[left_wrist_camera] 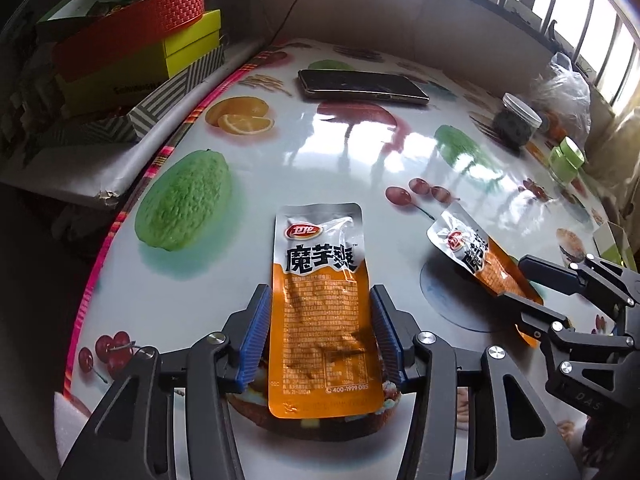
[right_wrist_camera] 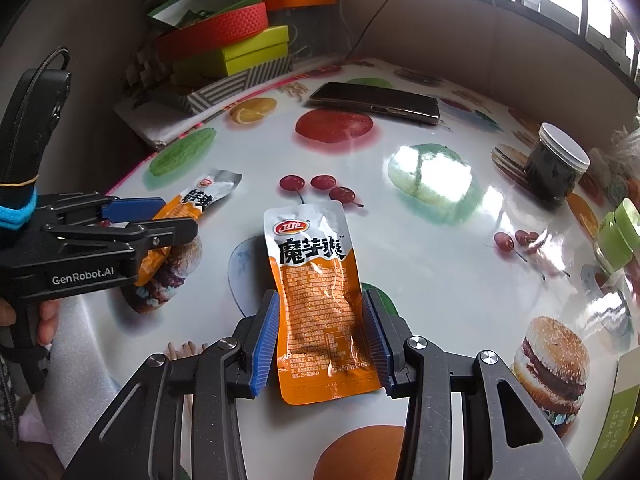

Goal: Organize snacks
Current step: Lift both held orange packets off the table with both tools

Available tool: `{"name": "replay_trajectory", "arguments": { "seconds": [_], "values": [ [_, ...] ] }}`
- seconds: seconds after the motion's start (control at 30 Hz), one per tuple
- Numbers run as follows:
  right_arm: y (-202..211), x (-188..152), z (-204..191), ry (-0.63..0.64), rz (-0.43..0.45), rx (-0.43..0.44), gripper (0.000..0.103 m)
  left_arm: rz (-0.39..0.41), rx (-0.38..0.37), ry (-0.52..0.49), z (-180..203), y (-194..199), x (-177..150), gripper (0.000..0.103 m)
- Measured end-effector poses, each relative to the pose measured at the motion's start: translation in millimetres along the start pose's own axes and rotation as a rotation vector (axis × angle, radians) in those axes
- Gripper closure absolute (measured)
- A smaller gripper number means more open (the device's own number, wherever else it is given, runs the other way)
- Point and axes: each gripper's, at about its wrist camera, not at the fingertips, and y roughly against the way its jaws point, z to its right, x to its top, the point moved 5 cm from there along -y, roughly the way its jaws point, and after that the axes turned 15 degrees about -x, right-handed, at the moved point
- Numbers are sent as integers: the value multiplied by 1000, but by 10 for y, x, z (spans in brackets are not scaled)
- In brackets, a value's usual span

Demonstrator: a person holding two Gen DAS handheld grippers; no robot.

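Two orange-and-silver snack packets are in play. My left gripper (left_wrist_camera: 320, 320) is shut on one snack packet (left_wrist_camera: 320, 280), its blue pads pressing both long edges just above the fruit-print table (left_wrist_camera: 360, 152). My right gripper (right_wrist_camera: 320, 328) is shut on the other snack packet (right_wrist_camera: 316, 280) in the same way. Each gripper with its packet shows in the other view: the right gripper (left_wrist_camera: 524, 284) with its packet (left_wrist_camera: 480, 256) at the right, the left gripper (right_wrist_camera: 160, 220) with its packet (right_wrist_camera: 200, 200) at the left.
A phone (left_wrist_camera: 360, 86) lies at the far side of the table. A dark jar with a white lid (right_wrist_camera: 554, 168) and a small green jar (right_wrist_camera: 616, 236) stand at the right. Stacked boxes (left_wrist_camera: 132, 44) sit off the table's left edge. A plastic bag (left_wrist_camera: 564, 92) lies far right.
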Motion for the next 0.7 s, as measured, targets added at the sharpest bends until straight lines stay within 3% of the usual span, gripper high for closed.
{"name": "replay_trajectory", "arguments": {
  "seconds": [0.7],
  "values": [
    [397, -129, 140, -85, 40, -40, 63, 79, -23, -76, 384, 346, 28, 58]
  ]
}}
